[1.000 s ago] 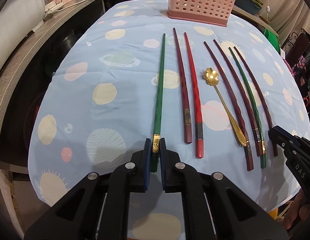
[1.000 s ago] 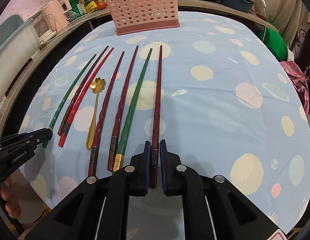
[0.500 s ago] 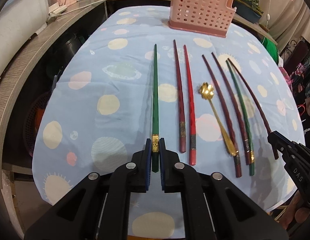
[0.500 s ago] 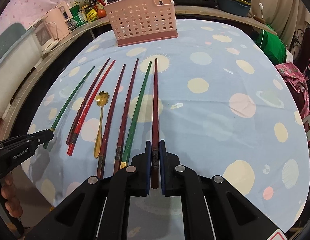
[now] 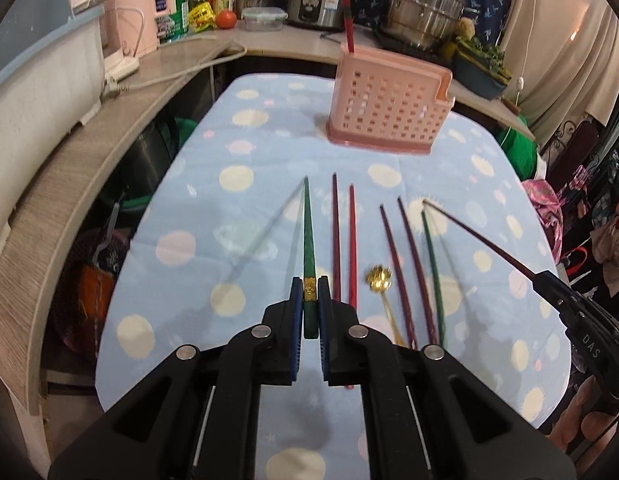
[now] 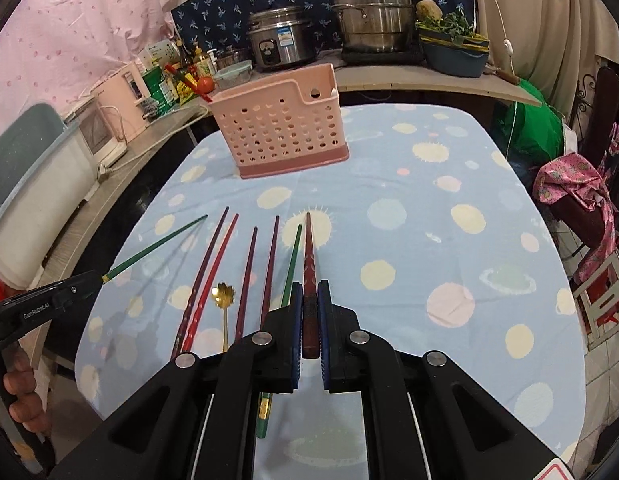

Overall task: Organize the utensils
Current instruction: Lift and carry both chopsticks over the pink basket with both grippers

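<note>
Change since a second ago: both my claws have come up off the counter, each carrying a chopstick whose tip now hangs clear of the cloth.
Left claw: clenched on the green chopstick at its gold band, the stick running straight ahead of me.
Right claw: clenched on the dark red chopstick near its thick end, tip pointing forward and away.
Pink holder: well ahead of both claws, upright at the far side, one red stick already standing in it.
Left behind: five chopsticks and the gold spoon, lying between my two claws, below them.
Risk, pivot: I hold each stick at one end only, so I judge a quick swing could let the long tip droop or twist in the pads.
Risk, entry: a tip that meets the holder's rim or holes could push the light holder over.
Risk, crossing: both sticks heading for one holder could knock together.
</note>
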Demonstrator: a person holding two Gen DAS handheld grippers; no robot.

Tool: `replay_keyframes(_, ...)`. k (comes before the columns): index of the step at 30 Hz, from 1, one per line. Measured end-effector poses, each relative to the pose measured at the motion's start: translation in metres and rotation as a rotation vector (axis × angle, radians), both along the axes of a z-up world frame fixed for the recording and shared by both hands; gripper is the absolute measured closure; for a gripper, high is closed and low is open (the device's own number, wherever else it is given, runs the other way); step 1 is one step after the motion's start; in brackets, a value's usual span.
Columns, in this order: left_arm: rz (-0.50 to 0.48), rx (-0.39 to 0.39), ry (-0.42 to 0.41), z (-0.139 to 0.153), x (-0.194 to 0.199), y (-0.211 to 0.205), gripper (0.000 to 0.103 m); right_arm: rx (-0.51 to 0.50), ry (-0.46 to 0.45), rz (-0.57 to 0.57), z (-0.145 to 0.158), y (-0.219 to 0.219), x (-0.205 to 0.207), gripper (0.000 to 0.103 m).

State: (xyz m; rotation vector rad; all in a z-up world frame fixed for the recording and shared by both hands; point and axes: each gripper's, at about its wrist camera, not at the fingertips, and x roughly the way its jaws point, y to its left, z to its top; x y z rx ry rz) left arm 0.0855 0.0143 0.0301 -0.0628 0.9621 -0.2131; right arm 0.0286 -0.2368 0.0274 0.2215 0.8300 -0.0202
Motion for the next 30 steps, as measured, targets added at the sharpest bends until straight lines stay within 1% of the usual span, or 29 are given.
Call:
replay_keyframes(9,0.024,-0.042,-0.105,0.050,0.035,0.002,0.096,0.005,-0.116,-0.014,0.045,-0.016,0.025,0.096)
replay_keyframes(17,0.035,-0.024,-0.180,0.081,0.065,0.000,0.096,0.000,-0.179,-0.043,0.072,-0.032,0.046,0.096)
replay_keyframes(21,0.028,-0.027,-0.218,0.098,0.077,-0.004,0.096,0.011,-0.212,-0.057,0.088,-0.041,0.057,0.096)
replay_keyframes(27,0.003,-0.072,-0.287,0.141,0.092,-0.013,0.096,0.031,-0.281,-0.069,0.117,-0.050,0.074,0.096)
replay_keyframes(30,-0.008,-0.097,-0.331,0.164,0.099,-0.019,0.096,0.045,-0.332,-0.072,0.138,-0.053,0.087,0.096)
